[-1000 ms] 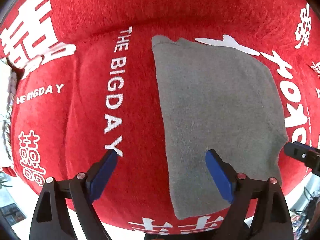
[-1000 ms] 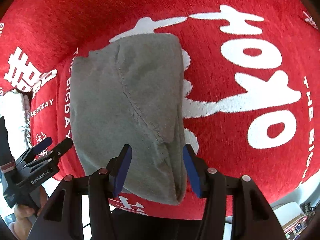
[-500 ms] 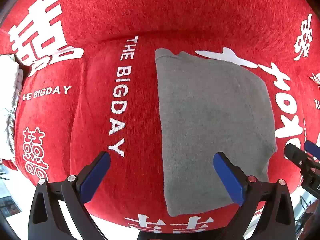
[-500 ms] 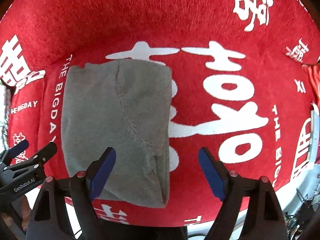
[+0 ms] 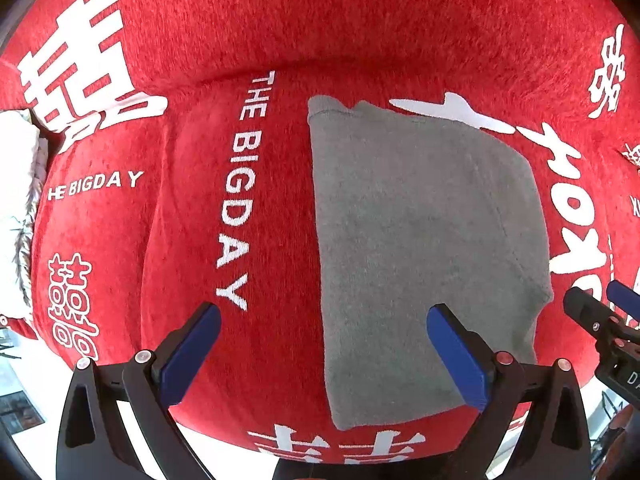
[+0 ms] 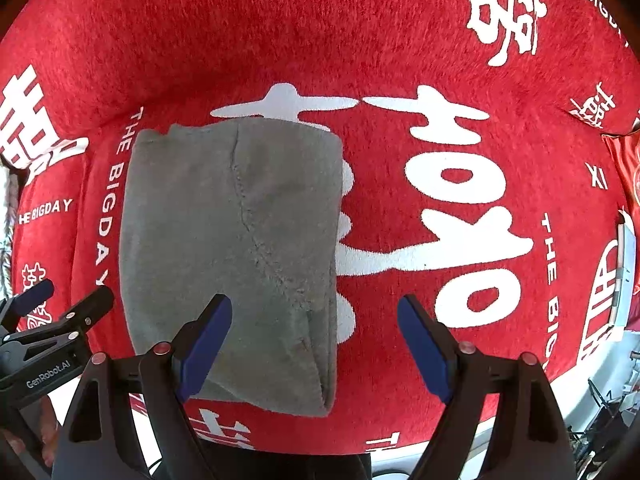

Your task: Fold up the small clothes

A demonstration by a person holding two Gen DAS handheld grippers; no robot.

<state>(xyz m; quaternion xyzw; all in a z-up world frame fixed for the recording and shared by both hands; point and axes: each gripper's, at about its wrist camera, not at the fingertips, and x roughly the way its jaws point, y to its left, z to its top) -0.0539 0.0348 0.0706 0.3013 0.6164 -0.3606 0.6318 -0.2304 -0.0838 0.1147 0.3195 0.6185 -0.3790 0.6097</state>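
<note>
Left gripper (image 5: 323, 328) hangs over the red plush cover with white lettering (image 5: 192, 208), blue pads spread wide and clamping nothing, its right pad above the left part of the folded grey fleece garment (image 5: 420, 248). The garment lies flat on the cover as a tall rectangle, seam running down it, white "THE BIGDAY" print along its left edge. Right gripper (image 6: 315, 320) has just been opening, jaws released over the garment's lower right corner, pads clear of the cloth.
</note>
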